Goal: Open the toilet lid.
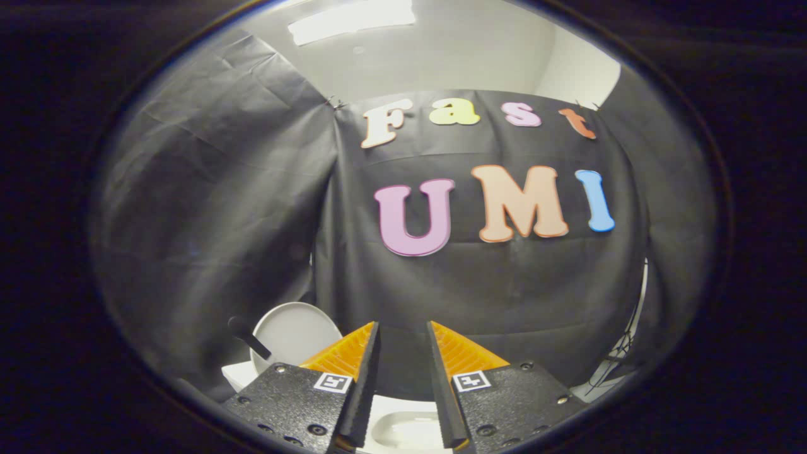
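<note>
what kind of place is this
Likely a mock bathroom inside a cloth-walled booth: a white toilet bowl sits below the open, empty tongs, its round lid upright against black cloth.

Quick count of what's in here: one gripper [403,343] with two fingers [369,372], set apart with nothing between them. One toilet lid [296,334], a pale round one standing upright beyond the left finger. One dark stick-like handle [248,337] just beside the lid, can't tell what it belongs to. One white bowl [410,432] showing low between the fingers. One ceiling light strip [350,19] overhead.
</note>
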A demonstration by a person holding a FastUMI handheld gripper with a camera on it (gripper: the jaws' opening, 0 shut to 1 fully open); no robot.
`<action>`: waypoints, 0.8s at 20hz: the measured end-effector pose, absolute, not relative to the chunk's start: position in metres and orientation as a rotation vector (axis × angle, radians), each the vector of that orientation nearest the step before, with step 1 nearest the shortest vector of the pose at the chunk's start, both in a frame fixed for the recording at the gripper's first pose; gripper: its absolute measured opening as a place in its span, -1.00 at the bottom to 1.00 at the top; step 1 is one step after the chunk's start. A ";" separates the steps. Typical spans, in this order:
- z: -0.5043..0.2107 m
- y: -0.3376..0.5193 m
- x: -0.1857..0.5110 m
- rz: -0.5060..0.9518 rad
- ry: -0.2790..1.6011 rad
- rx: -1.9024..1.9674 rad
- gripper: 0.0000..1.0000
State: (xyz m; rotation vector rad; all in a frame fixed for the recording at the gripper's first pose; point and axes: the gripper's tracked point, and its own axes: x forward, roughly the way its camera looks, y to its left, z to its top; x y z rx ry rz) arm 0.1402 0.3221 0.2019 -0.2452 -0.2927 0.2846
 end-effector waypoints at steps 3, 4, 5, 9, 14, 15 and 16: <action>0.193 0.256 0.116 0.233 -0.332 -0.216 -0.13; 0.190 0.237 0.107 0.215 -0.345 -0.213 -0.13; 0.186 0.217 0.099 0.188 -0.360 -0.201 -0.13; 0.156 0.159 0.062 0.213 -0.337 -0.199 -0.14; 0.110 0.114 0.033 0.337 -0.245 -0.216 -0.10; 0.102 0.103 0.029 0.323 -0.230 -0.213 -0.10; 0.095 0.095 0.024 0.318 -0.220 -0.211 -0.10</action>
